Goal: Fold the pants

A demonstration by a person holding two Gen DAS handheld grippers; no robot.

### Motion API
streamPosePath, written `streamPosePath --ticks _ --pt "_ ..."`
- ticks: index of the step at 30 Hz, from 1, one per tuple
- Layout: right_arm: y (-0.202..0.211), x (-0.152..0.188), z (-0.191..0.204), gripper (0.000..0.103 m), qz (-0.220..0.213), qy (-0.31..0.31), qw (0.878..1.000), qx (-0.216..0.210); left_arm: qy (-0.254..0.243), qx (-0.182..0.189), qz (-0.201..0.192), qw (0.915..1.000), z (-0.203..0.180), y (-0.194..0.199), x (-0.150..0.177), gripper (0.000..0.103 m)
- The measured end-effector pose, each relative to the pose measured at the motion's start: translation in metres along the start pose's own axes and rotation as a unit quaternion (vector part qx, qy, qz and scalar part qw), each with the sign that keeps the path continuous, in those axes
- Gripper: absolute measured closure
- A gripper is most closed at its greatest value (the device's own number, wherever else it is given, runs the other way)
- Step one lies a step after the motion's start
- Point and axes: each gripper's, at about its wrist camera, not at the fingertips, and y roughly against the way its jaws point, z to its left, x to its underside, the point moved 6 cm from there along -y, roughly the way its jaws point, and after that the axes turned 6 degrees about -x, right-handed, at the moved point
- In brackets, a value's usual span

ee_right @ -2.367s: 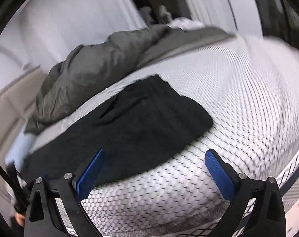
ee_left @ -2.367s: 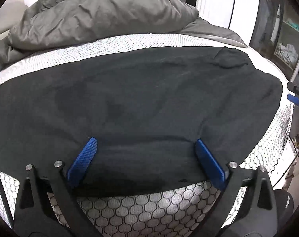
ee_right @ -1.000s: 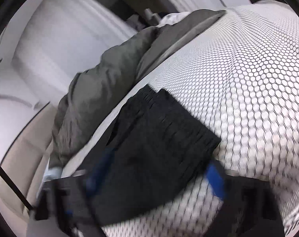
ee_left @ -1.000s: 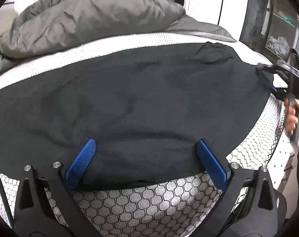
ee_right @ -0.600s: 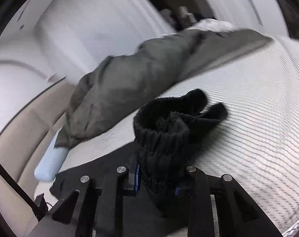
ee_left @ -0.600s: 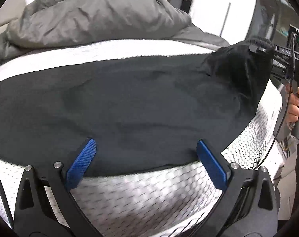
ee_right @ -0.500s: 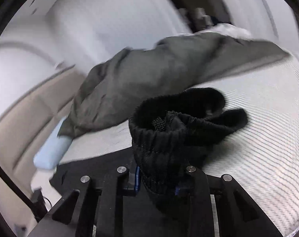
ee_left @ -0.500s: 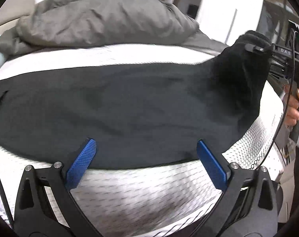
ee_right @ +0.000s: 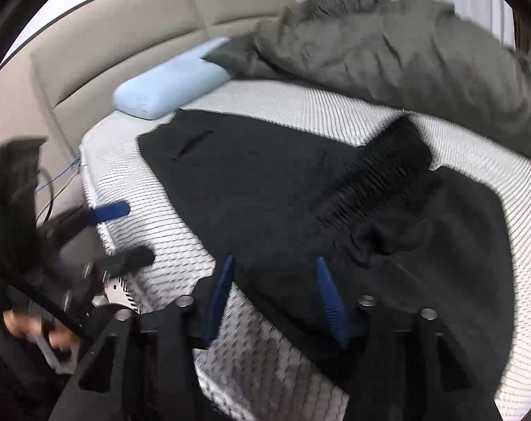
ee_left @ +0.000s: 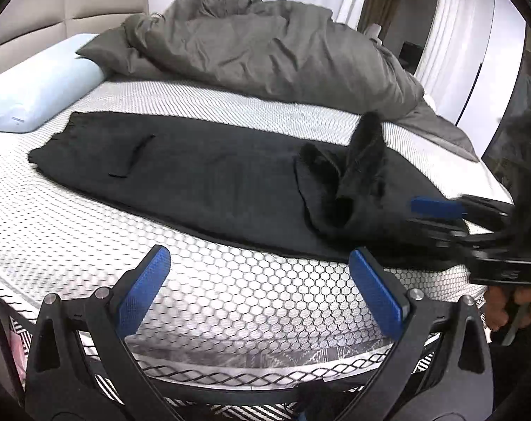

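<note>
- Pants (ee_left: 202,179) lie flat on the bed (ee_left: 230,291), below the duvet (ee_left: 272,49).
- Right claw (ee_right: 276,298) is opening, cloth between, not pressed; left claw (ee_left: 261,287) apart, empty.
- Step: first fold dropped. Next, smooth the bunched end.

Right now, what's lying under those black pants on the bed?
The black pants lie on the white honeycomb-patterned mattress, one ribbed end flipped back onto them. The mattress beneath them is covered, so anything else there is hidden.

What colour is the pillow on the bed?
Pale blue. The pillow shows best in the right wrist view, beside the grey duvet.
</note>
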Motion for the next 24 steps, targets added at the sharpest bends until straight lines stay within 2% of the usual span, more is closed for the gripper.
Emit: streamPosePath --ticks 2,3,7,10,14,20,22,24 --pt "0.026 -0.002 -0.001 0.023 -0.034 -0.004 0.999 0.015 0.007 0.0 -0.005 1.0 0.003 0.009 -0.006 0.002" --pt "0.041 -0.002 -0.004 0.02 -0.051 -0.011 0.998 0.022 0.01 0.003 -0.008 0.9999 0.004 0.013 -0.009 0.002" --pt "0.082 -0.007 -0.029 0.018 -0.087 -0.048 0.993 0.065 0.014 0.02 -0.003 0.9997 -0.006 0.011 -0.024 0.002" --pt "0.086 -0.009 -0.057 0.015 -0.106 -0.066 0.989 0.076 -0.002 0.027 0.006 0.9996 -0.022 -0.009 -0.039 0.002" --pt "0.071 -0.003 -0.092 0.015 -0.097 -0.084 0.99 0.05 -0.025 0.046 0.032 0.9981 -0.043 -0.049 -0.056 0.002" --pt "0.018 0.003 -0.129 0.015 -0.066 -0.105 0.992 0.0 -0.026 0.117 0.09 0.9887 -0.079 -0.119 -0.096 0.002" --pt "0.006 0.012 -0.135 0.015 -0.046 -0.113 0.992 0.02 -0.039 0.137 0.097 0.985 -0.094 -0.135 -0.108 0.002" --pt "-0.008 0.02 -0.136 0.015 -0.033 -0.109 0.993 0.042 -0.066 0.138 0.119 0.981 -0.11 -0.153 -0.109 0.004"
